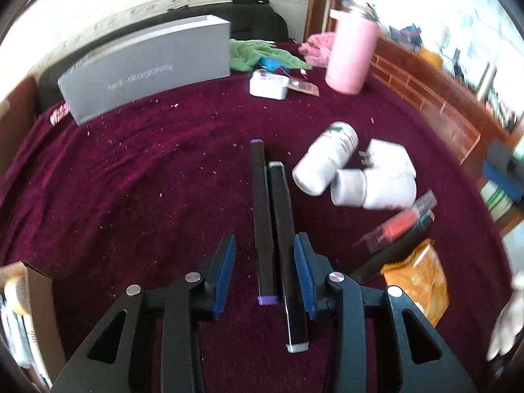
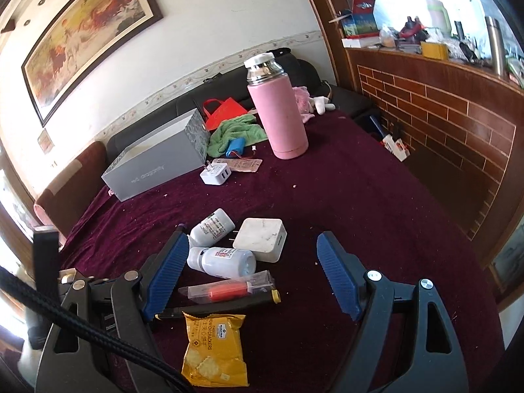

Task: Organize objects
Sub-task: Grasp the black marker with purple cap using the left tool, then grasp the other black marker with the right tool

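Nearest the right gripper [image 2: 253, 280], jaws wide apart and empty, lies a yellow packet [image 2: 214, 348] printed "CHEESE SANDWICH CRACKERS". The left gripper [image 1: 264, 270] stands open around two black markers [image 1: 273, 229] on the maroon cloth [image 1: 147, 180]. Farther back, a grey box [image 1: 147, 68] reads "red dragonfly".

The right side of the left wrist view is smeared: the sill clutter [image 1: 465, 55] there cannot be made out, and a pale shape [image 1: 507, 317] at the right edge is unreadable. The red tube in its clear wrapper [image 1: 398, 224] is blurred too. In the right wrist view, the left blue pad [image 2: 165, 270] hides most of the purple-capped marker [image 2: 180, 228]. The cracker packet [image 2: 214, 350] covers part of the black pen [image 2: 226, 304].
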Demonstrator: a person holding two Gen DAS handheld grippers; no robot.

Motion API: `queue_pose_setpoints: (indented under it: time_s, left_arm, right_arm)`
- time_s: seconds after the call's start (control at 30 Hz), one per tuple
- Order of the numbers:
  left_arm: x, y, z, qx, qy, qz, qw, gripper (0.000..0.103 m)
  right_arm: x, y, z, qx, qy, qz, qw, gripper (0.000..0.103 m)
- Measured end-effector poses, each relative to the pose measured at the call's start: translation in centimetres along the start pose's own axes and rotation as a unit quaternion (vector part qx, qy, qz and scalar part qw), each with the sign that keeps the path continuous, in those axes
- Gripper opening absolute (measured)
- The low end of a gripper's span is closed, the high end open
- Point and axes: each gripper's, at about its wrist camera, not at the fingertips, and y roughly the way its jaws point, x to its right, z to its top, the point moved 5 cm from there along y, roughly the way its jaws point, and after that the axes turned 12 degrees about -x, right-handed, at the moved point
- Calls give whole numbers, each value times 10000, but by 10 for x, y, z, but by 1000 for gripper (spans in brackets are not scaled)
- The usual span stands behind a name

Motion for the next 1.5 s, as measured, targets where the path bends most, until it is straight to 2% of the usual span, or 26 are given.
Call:
queue_pose_setpoints:
  time_s: [0.03,0.1,0.17,0.33,0.4,0.5,0.57,0.6,0.63,0.7,0.83,1.03,1.13,1.27,1.33,1.4,1.47,1.5]
  left_arm:
    - [-5,1,1,41,-133,-166,9998,31]
    - [-8,4,3,64,-199,-214,9996,32]
    - [-7,4,4,121,-182,-106,9997,32]
    - [-6,9,13,258,-162,602,9977,32]
    - [-2,21,14,5,-47,788,9969,30]
    - [3,28,16,-15,72,1067,9943,31]
    - [5,27,18,15,127,1062,9943,29]
    - [6,27,18,-8,156,981,9951,15]
    - [7,24,16,-40,210,838,9963,12]
    - [8,22,11,-75,249,764,9967,11]
    - [-9,9,-16,-86,-77,536,9985,11]
    - [-46,-30,-91,-283,-550,283,9977,11]
    - [-47,-37,-110,-238,-645,238,9973,11]
    - [-41,-31,-100,-195,-610,405,9971,13]
    - [-36,-26,-92,-108,-461,681,9966,14]
    - [-33,-22,-89,61,-409,806,9959,15]
    - [-34,-25,-93,90,-372,740,9965,14]
    - [-35,-27,-96,59,-361,561,9978,13]
  right_arm:
    - [0,1,-1,-32,21,25,10000,81]
    - [0,3,-3,-108,38,74,9999,81]
    - [-1,6,-4,-166,31,95,9998,81]
    - [-5,11,-9,-251,-46,53,9997,81]
    - [-7,14,-10,-288,-65,52,9995,81]
    - [-8,16,-13,-325,-85,36,9994,81]
    - [-8,17,-13,-328,-90,5,9994,81]
    - [-8,18,-13,-339,-84,3,9994,81]
    - [-8,18,-13,-346,-77,4,9994,81]
    - [-7,20,-15,-375,-75,-27,9993,81]
    - [-5,24,-16,-422,-75,-97,9990,81]
    - [-6,28,-18,-473,-81,-145,9987,81]
    - [-8,31,-20,-509,-134,-174,9985,81]
    - [-19,32,-24,-459,-350,-134,9982,81]
    - [-27,29,-24,-368,-485,-109,9981,81]
    - [-33,27,-23,-465,-403,-17,9981,81]
    - [-42,23,-20,-633,-270,354,9970,81]
    - [-47,22,-19,-715,-221,464,9961,81]
